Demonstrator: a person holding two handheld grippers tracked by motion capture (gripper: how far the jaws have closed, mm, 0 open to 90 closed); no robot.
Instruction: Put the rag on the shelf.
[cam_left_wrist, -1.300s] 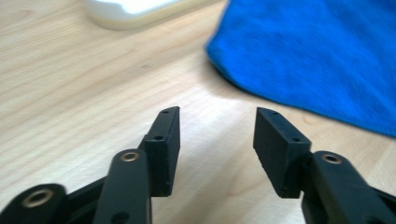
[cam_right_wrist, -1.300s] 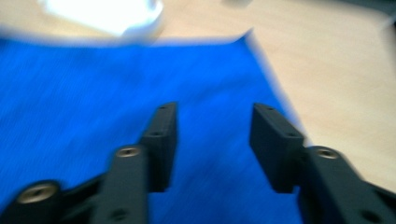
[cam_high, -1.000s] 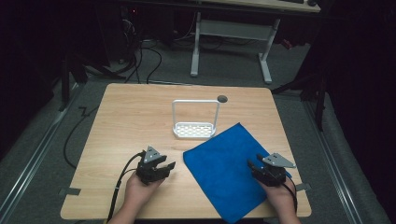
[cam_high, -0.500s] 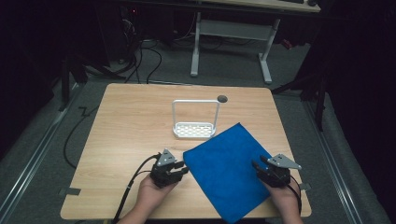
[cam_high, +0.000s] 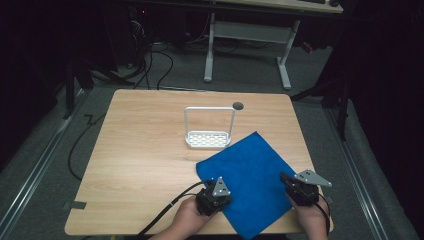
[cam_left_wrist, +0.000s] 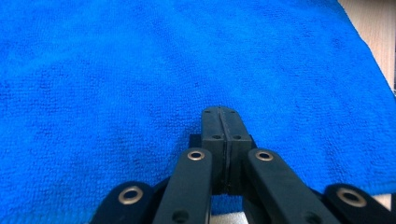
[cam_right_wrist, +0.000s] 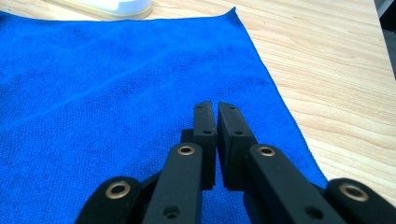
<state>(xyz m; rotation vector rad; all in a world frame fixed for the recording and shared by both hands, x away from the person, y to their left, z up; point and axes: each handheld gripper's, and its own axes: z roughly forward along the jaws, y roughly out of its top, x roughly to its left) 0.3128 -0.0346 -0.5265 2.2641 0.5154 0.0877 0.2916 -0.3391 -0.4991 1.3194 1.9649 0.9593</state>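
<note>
we see a light wooden table (cam_high: 145, 165) with a bright blue square microfibre cloth (cam_high: 250, 180) spread flat on its near right part, turned so that one corner points toward the far side. that far corner lies just beside a small white plastic rack with a perforated base and a tall wire-like handle (cam_high: 209, 131), which stands upright near the middle of the table. a small dark round grommet hole (cam_high: 238, 105) sits in the tabletop beyond the rack, toward the far edge.

our left black two-jaw gripper (cam_high: 214, 194), held in the left hand (cam_high: 186, 222), is at the cloth's near left edge. in the left gripper view (cam_left_wrist: 220, 126) its jaws are pressed together with no gap between them, and they sit low over the blue pile; we cannot tell whether any fabric is pinched between them. a black cable (cam_high: 162, 215) trails from it toward the near edge of the table.

our right black two-jaw gripper (cam_high: 295, 184), in the right hand (cam_high: 311, 220), is at the cloth's near right edge. in the right gripper view (cam_right_wrist: 217, 122) its jaws stand almost together, with a thin slit between them and nothing in it, above the cloth close to its right border, where bare wood begins. the white rack's base shows at the top of that view, just past the cloth's far edge.
</note>
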